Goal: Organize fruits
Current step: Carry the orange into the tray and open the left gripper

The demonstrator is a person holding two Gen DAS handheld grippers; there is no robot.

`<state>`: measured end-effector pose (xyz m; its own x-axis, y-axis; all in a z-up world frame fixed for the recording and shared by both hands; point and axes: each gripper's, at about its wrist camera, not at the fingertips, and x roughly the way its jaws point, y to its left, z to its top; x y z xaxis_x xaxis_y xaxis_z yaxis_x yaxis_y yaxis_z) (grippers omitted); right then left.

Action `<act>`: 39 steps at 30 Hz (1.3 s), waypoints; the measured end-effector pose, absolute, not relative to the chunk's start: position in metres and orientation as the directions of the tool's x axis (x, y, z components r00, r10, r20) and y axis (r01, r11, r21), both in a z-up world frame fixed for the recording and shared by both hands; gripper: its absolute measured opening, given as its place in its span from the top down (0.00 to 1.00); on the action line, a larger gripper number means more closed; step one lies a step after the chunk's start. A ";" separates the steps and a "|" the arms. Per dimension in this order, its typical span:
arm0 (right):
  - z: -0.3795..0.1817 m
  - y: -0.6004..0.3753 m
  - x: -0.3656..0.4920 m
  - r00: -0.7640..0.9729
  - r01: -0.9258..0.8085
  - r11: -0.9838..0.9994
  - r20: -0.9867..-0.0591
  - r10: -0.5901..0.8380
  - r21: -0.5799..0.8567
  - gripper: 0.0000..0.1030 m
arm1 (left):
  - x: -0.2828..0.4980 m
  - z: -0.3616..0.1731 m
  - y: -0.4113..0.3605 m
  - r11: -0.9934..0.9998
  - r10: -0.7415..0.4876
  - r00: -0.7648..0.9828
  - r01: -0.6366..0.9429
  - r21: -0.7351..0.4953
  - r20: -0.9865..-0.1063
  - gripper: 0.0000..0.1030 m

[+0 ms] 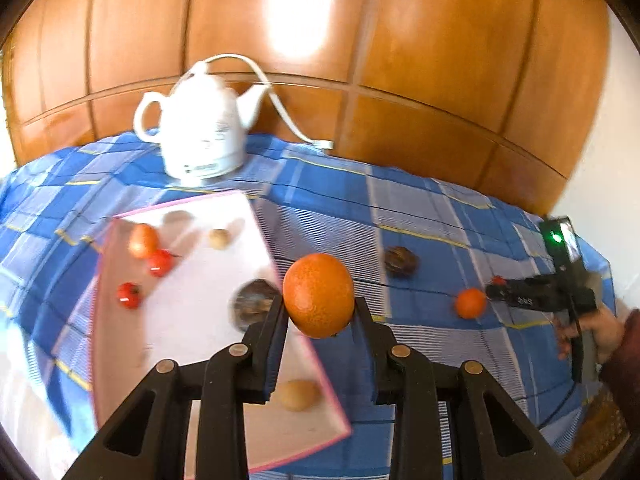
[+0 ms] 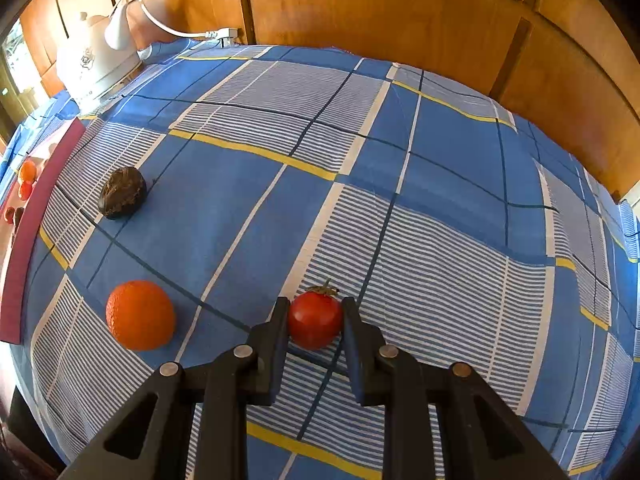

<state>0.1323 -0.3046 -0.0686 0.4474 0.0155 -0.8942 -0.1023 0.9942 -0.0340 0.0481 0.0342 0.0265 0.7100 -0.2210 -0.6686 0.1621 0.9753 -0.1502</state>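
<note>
Black plastic fingers of the left claw clamp a round orange citrus fruit, held clear of the bench above the near right edge of a white rectangular tray with a pink rim. On that tray lie two small red tomatoes, a pale orange fruit at its far left, a dark wrinkled round fruit just left of the claw, and two tan round fruits, one far and one near. Behind the tray stands a white ceramic electric kettle, its white power cord looping to the right along the brown wooden wall panelling.

To the right, the right claw is closed on a small red tomato with a dried green stalk, which sits low on the blue, white and yellow checked cloth covering the bench. A second orange citrus fruit rests on the cloth just left of that claw, apart from it. Farther off to the left, a second dark brown wrinkled fruit lies near the tray's pink edge. In the left claw's view, a hand in a dark red sleeve grips the right claw's black handle at the right edge of the bench.
</note>
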 end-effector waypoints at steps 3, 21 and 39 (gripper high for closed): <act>-0.068 -0.303 0.131 0.449 -0.105 0.994 -0.893 0.011 -0.041 0.75 | 0.048 0.027 0.052 0.982 -0.185 0.717 0.117 -0.145 -0.673 0.69; -0.065 -0.295 0.125 0.474 -0.139 0.985 -0.880 -0.021 -0.098 0.75 | 0.042 0.007 0.108 0.992 -0.068 0.707 -0.030 -0.126 -0.704 0.69; -0.065 -0.293 0.125 0.476 -0.148 0.982 -0.879 -0.033 -0.117 0.76 | 0.046 -0.009 0.133 0.983 -0.059 0.662 -0.090 -0.157 -0.747 0.69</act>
